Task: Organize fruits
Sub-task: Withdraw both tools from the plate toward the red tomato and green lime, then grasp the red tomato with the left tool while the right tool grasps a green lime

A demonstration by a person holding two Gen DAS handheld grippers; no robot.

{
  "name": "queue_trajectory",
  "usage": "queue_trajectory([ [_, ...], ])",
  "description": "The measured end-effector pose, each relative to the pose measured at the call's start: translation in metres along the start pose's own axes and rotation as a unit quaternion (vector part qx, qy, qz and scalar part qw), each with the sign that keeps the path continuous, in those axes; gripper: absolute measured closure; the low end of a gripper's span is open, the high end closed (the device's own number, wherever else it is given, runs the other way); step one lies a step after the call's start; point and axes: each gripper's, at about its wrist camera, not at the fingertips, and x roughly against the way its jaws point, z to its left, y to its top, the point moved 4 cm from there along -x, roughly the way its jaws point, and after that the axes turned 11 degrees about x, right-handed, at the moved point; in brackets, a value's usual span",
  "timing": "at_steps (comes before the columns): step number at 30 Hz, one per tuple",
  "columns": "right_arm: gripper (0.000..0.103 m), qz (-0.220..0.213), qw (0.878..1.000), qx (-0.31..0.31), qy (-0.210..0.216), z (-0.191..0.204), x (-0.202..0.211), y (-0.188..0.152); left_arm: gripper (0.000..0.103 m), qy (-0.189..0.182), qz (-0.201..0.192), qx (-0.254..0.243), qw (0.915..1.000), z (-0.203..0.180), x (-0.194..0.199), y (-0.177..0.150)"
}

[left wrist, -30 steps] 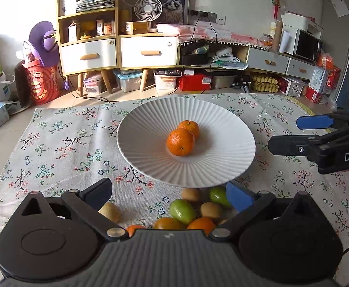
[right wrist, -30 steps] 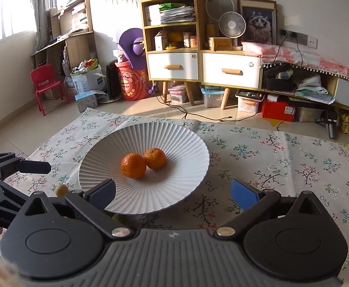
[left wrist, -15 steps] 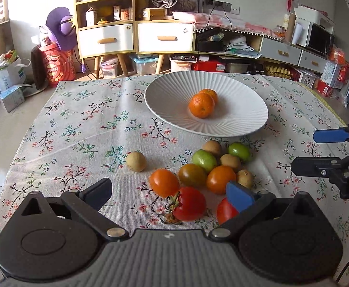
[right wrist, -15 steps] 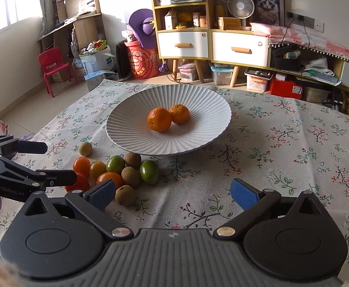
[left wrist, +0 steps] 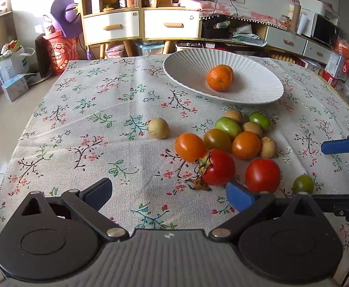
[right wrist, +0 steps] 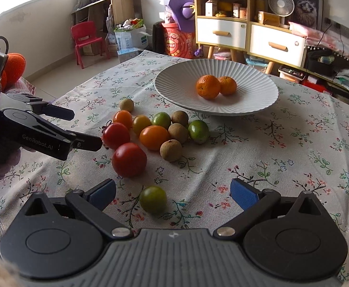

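Between both empty grippers' wide-parted jaws, loose fruit cluster [right wrist: 155, 129] beside the two-orange plate [right wrist: 258, 102].

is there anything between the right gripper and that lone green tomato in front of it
Nothing visible. The right gripper is open and the green tomato lies on bare cloth just ahead, between its fingers. The nearest fruit, a red tomato, sits farther out, apart from it.

Left half of my left view: bare tablecloth [left wrist: 83, 124], open passage. Right of centre, fruit cluster [left wrist: 231, 143] blocks the route to the white plate [left wrist: 188, 71]; one lone longan [left wrist: 158, 128] sits apart.
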Motion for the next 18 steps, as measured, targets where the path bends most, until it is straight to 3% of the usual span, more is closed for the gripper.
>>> queue_trajectory([
  [3,0.005,0.012,1.0,0.008,0.008,0.006,-0.004,-0.006,0.004,-0.009,0.017,0.013,0.9997,0.001,-0.004,-0.004],
  [8,0.021,0.024,0.999,0.008,0.025,0.013,-0.006,-0.011,0.01,-0.025,0.027,0.011,0.9992,-0.008,-0.006,-0.009],
  [9,0.022,0.024,0.999,0.013,0.023,0.015,-0.006,-0.012,0.014,-0.027,0.024,0.008,0.9993,-0.01,-0.006,-0.008],
  [14,0.046,0.027,0.999,0.035,0.012,0.02,-0.004,-0.01,0.03,-0.051,0.012,0.016,0.9985,-0.014,-0.004,-0.008],
  [18,0.055,0.03,0.999,0.038,0.01,0.02,-0.003,-0.009,0.042,-0.067,0.004,0.021,0.9975,-0.019,-0.004,-0.007],
])
